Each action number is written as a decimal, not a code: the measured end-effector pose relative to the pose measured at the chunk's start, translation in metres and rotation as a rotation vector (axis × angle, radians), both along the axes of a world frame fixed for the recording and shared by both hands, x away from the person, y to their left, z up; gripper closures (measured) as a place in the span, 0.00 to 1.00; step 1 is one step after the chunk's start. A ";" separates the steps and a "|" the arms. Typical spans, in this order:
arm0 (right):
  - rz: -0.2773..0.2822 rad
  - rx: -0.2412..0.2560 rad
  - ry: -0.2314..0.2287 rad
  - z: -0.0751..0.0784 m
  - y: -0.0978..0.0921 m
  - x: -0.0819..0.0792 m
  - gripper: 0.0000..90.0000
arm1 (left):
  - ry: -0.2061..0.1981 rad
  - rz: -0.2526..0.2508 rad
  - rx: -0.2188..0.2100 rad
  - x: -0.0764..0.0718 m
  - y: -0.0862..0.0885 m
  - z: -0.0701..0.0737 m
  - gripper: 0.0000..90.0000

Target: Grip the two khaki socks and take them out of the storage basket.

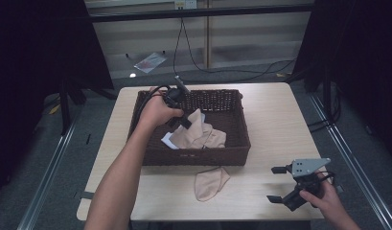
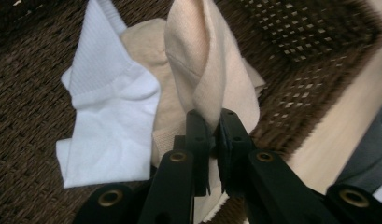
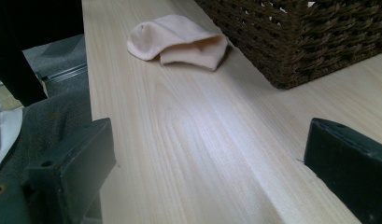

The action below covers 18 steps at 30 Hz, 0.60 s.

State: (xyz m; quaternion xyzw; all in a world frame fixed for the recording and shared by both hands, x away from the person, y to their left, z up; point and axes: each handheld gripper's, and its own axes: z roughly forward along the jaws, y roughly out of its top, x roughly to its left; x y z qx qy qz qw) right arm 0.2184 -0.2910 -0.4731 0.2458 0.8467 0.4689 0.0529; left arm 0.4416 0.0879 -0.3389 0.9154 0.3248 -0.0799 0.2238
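A beige sock (image 2: 207,70) is being pinched by the left gripper (image 2: 212,135) inside the wicker basket (image 1: 234,143), likely for lifting out; the right gripper (image 1: 287,184), gaping empty, is being rested at five o'clock.

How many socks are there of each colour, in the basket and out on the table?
Beige socks: 2 visible for certain, one pinched in the left gripper over the basket, one lying on the table
White socks: 1
Total: 3
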 end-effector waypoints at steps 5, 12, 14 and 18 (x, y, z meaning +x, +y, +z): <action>0.000 -0.001 -0.001 0.000 0.000 0.000 0.01 | 0.025 -0.014 -0.025 -0.005 0.000 0.015 0.94; 0.002 0.000 -0.003 0.000 0.000 0.001 0.01 | 0.022 -0.037 -0.019 -0.010 -0.001 0.031 0.94; 0.003 0.000 -0.001 0.000 0.000 0.000 0.01 | 0.035 -0.041 -0.018 -0.012 -0.001 0.035 0.94; 0.002 0.001 -0.001 0.000 0.000 0.000 0.01 | 0.040 -0.044 -0.014 -0.015 -0.001 0.042 0.94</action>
